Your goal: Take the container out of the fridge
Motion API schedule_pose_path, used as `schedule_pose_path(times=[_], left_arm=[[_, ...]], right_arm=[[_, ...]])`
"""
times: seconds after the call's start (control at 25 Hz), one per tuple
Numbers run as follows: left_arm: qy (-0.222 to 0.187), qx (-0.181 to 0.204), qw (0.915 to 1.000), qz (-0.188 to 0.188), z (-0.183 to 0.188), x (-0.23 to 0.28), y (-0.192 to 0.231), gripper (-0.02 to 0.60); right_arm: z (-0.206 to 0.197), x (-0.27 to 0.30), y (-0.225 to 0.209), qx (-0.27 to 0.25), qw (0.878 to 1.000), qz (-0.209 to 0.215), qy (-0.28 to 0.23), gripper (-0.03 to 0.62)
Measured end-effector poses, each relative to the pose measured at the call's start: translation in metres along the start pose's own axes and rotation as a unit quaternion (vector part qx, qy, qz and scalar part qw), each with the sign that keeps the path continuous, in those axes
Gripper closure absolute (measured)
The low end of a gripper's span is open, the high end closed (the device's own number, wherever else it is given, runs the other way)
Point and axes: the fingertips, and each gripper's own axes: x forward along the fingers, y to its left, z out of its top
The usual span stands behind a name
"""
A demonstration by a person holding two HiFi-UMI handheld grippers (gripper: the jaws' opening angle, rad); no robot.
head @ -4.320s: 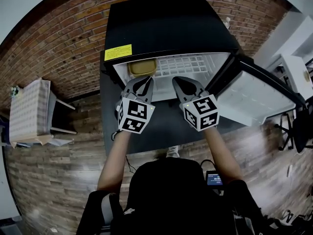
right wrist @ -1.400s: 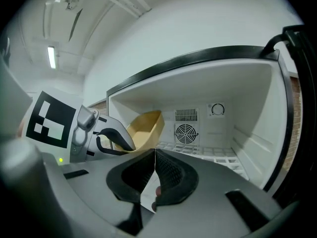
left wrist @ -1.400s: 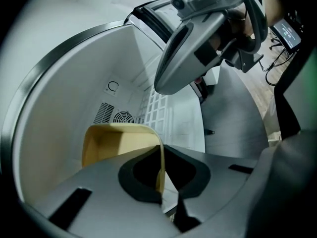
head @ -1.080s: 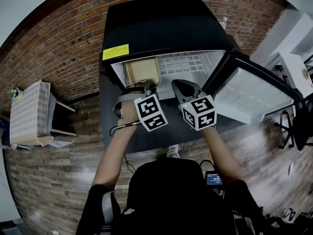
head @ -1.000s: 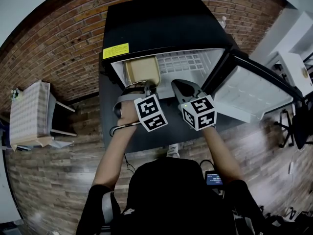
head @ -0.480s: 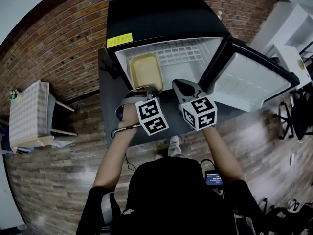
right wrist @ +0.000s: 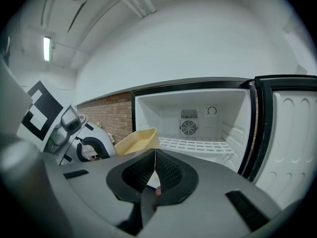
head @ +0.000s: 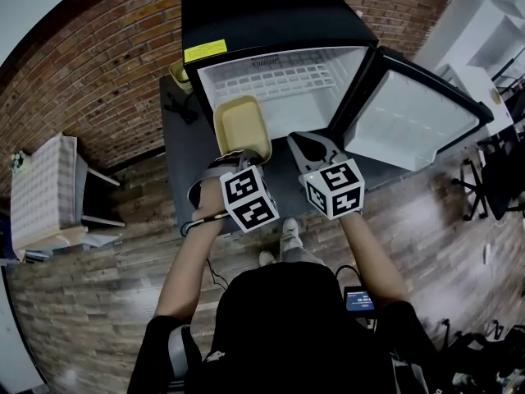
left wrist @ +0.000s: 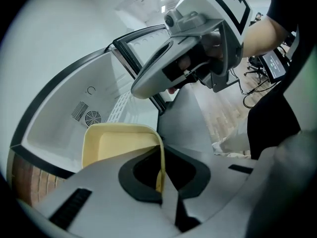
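Observation:
The pale yellow container (head: 241, 125) is out in front of the open black fridge (head: 275, 16), level and with nothing in it. My left gripper (head: 243, 154) is turned on its side and shut on the container's near rim (left wrist: 160, 168); the rim runs between the two pads. The left gripper view shows the container (left wrist: 117, 146) with the white fridge inside behind it. My right gripper (head: 299, 142) hovers beside it on the right, shut and holding nothing. From the right gripper view (right wrist: 155, 171) the container (right wrist: 136, 140) is to the left, before the bare wire shelf (right wrist: 196, 145).
The fridge door (head: 410, 115) stands swung open to the right. The fridge rests on a dark grey stand (head: 182, 164); a small yellow thing (head: 177, 74) lies on it left of the fridge. A chair with checked cloth (head: 39, 189) stands far left, against the brick wall.
The left gripper has drawn the container off the fridge shelf toward me. I have stepped back, so the fridge sits farther off. The right gripper has kept its place.

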Motion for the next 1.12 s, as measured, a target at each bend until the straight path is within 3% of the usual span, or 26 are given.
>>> schedule_pose_path(times=[0.48, 1.12], left_arm=[[-0.004, -0.016, 0.9994, -0.031, -0.010, -0.002, -0.036, 0.560], [0.017, -0.025, 0.9988, -0.039, 0.033, 0.002, -0.068, 0.560]], right_arm=[[-0.012, -0.018, 0.018, -0.004, 1.000, -0.012, 0.006, 0.553], [-0.018, -0.059, -0.006, 0.004, 1.000, 0.009, 0.002, 0.553]])
